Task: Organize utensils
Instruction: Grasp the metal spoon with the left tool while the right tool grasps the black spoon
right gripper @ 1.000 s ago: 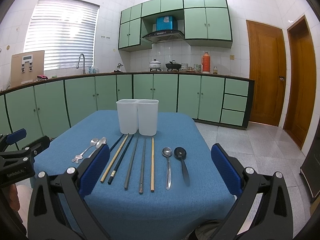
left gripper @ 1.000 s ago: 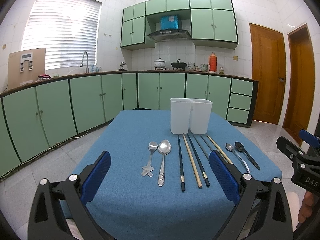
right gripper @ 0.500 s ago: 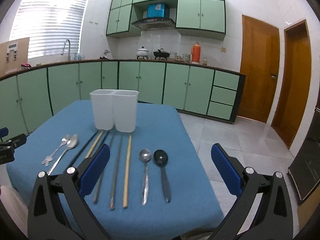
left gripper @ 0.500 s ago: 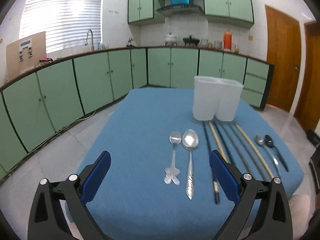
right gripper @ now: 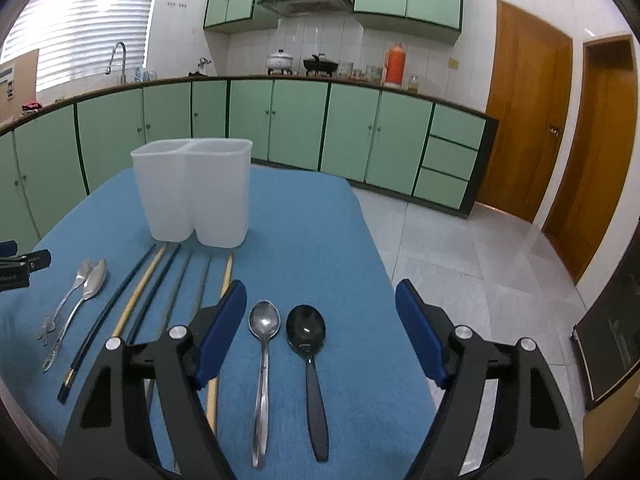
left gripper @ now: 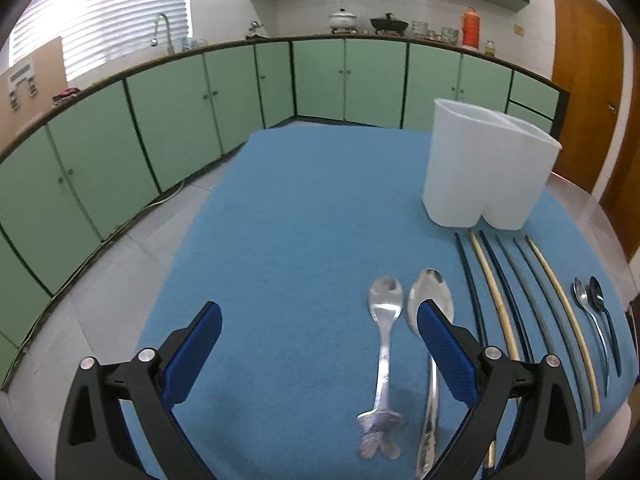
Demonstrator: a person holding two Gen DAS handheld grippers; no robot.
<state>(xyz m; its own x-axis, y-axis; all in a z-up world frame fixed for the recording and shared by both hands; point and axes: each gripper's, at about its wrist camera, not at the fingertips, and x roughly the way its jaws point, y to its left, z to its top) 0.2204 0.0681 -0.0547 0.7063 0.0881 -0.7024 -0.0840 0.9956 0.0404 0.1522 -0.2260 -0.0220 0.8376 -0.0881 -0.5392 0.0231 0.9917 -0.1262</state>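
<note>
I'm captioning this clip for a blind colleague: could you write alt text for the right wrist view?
The open right gripper hovers over a silver spoon and a black spoon on a blue table. Left of them lie six chopsticks, with a white two-compartment holder behind.

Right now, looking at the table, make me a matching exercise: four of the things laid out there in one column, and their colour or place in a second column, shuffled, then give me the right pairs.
Things:
1. two-compartment container
2. black spoon
3. flower-handled spoon
4. tablecloth

Colour or place:
A. blue, covering the table
B. outermost at the left end of the row
C. translucent white, standing behind the chopsticks
D. outermost at the right end of the row

Pairs: 1-C, 2-D, 3-B, 4-A
</note>
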